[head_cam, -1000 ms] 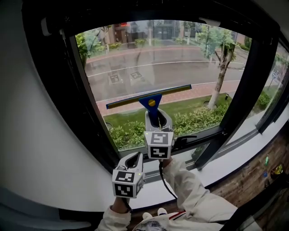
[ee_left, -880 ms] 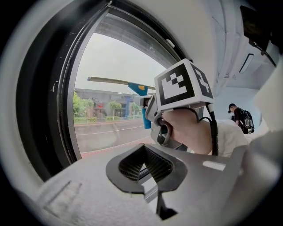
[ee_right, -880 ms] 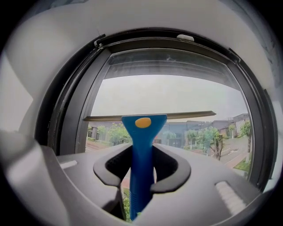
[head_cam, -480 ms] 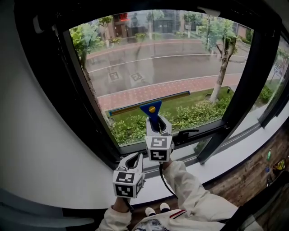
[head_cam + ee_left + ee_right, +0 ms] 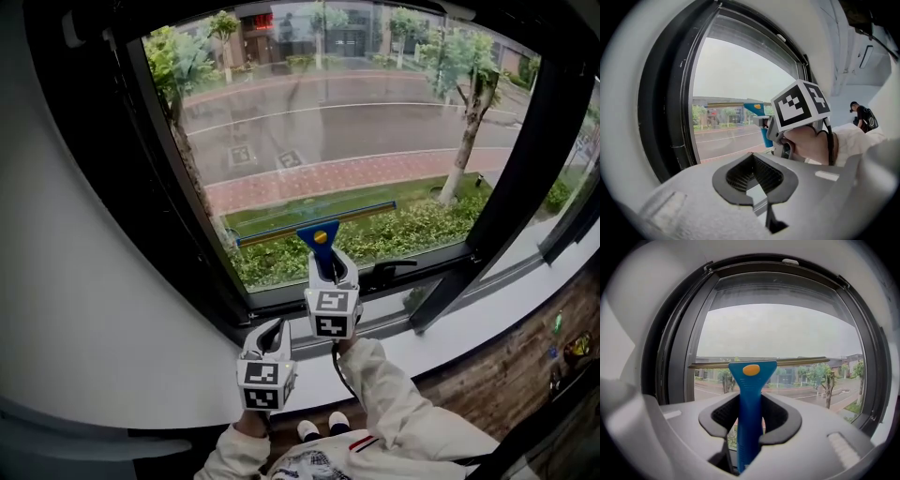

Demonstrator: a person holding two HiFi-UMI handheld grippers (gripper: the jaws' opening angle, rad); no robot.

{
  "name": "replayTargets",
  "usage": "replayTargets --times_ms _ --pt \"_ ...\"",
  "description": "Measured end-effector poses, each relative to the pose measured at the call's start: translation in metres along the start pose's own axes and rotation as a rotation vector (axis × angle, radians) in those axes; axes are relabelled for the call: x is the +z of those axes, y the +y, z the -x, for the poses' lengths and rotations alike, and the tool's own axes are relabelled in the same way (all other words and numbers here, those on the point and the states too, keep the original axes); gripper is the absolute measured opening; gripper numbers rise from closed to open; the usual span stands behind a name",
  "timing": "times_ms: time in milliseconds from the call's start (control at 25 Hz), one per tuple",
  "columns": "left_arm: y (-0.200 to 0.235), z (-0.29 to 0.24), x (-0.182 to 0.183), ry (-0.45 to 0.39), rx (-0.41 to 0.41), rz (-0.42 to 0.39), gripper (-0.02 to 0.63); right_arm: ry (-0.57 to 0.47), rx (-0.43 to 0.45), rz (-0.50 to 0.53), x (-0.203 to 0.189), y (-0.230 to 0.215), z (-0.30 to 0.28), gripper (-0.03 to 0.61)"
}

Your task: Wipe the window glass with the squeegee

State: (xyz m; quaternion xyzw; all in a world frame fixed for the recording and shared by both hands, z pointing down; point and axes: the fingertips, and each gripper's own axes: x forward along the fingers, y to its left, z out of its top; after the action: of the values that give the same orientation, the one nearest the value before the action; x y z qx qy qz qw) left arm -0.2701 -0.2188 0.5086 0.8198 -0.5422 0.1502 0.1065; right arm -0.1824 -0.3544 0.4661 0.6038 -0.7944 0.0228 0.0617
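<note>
The window glass [image 5: 356,122] fills most of the head view, set in a dark frame [image 5: 525,159] above a pale sill [image 5: 511,305], with a wet street and green hedges beyond it. The squeegee [image 5: 317,223] is up against the lower part of the pane, its long thin blade [image 5: 281,230] lying nearly level, tilted a little with the right end higher, just above the bottom edge of the frame. The right claw [image 5: 330,270] is closed on the blue handle [image 5: 750,399], which stands upright between its two jaws with the blade crossing above them. The left claw [image 5: 272,336] hangs lower and to the left, near the sill and apart from the glass; its jaws are drawn together with nothing between them. A small yellow stud [image 5: 751,370] sits where handle meets blade. The squeegee looks light and stiff in its plastic body, with a softer rubber edge that probably bends if pressed unevenly. The smooth handle could twist in the grip, so a firm hold on its ribbed middle, as here, seems the right place. Even pressure should keep the whole edge flat on the glass.
</note>
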Motion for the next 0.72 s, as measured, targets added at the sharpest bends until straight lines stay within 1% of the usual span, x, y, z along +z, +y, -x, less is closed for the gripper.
replayTargets --times_ms 320,720 --pt "-0.002 0.0 -0.034 0.051 0.0 0.025 0.002 0.074 0.005 -0.017 -0.043 0.001 0.0 0.137" --pt "-0.014 -0.002 -0.047 0.081 -0.035 0.052 0.002 0.159 0.018 -0.029 -0.093 0.006 -0.001 0.137"
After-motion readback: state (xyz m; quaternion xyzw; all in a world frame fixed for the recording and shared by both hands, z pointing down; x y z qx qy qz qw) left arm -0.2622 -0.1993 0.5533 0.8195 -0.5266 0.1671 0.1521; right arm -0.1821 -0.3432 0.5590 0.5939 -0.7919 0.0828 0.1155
